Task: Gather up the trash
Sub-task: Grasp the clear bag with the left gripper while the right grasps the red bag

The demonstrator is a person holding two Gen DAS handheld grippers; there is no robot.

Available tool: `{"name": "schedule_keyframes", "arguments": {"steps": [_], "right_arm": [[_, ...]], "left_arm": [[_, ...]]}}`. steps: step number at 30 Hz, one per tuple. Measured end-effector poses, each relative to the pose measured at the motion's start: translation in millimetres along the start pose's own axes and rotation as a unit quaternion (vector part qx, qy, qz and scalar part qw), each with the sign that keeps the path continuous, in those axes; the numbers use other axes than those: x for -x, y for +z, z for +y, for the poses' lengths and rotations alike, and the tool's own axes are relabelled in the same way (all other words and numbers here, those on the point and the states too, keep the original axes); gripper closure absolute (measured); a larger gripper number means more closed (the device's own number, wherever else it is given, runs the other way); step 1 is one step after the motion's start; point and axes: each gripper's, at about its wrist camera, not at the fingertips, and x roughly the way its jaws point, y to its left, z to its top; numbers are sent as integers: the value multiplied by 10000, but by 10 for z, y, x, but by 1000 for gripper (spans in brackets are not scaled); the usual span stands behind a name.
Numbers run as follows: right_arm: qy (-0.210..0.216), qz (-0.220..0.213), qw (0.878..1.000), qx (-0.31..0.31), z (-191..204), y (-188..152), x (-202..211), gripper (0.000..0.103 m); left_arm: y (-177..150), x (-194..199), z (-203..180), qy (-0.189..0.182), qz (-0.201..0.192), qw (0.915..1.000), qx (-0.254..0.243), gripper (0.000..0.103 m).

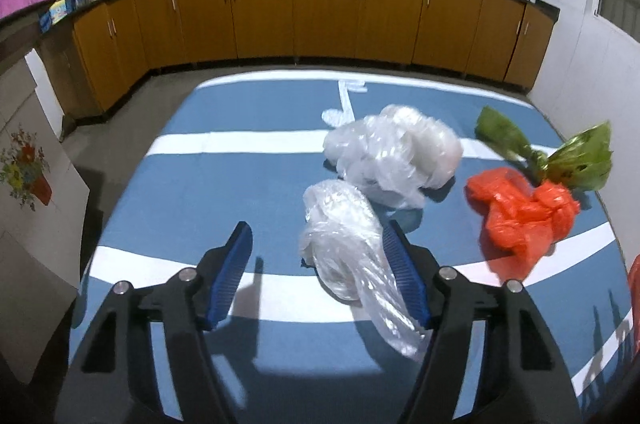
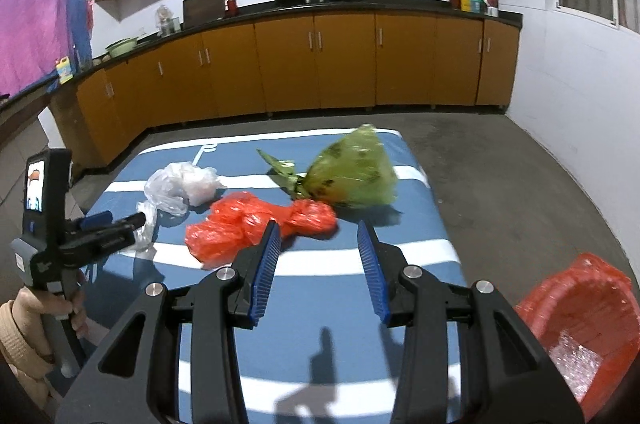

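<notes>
I'm reporting from the remote station. L gripper [image 1: 318, 276] is hovering low over the desk [image 1: 180, 192], fingers spread wide, nothing gripped. A clear plastic bag [image 1: 340, 248] is lying lower centre of the L view, its tail resting against the inner face of the right-side finger [image 1: 404, 280]; the other finger is standing well apart from it. A second, larger clear bag [image 1: 394, 156] is sitting just beyond, centre frame. An orange bag [image 1: 520, 216] and a green bag [image 1: 576, 156] are lying at right.

R gripper [image 2: 318, 264] is also released, holding nothing, hovering near the orange bag, which is showing centre-left of the R view. The bin w/ orange liner [image 2: 584, 304] is waiting lower right, off the desk edge.

My judgement: the L is lining up on the near clear bag. To do it well I'm advising shifting so the bag's bulk sits centred btwn the fingers, dropping lower, then closing on the bunched part, not the thin tail, which would likely slip.
</notes>
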Motion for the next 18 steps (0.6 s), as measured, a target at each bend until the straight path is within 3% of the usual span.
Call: {"name": "schedule_keyframes", "arguments": {"steps": [6,8,10,18], "right_arm": [[58,80,9999,-14,118,16,-185,61],[67,116,9999,4,157,10,-228,61],[90,160,9998,21,177,-6,-257,61],[308,391,9987,71,343,-10,-472,61]], "left_arm": [[20,-169,17,-164,271,9995,16,50],[13,-218,5,-220,397,9990,-43,72],[4,-207,23,-311,382,9988,-28,83],[-159,113,171,-356,23,9994,-31,84]]}}
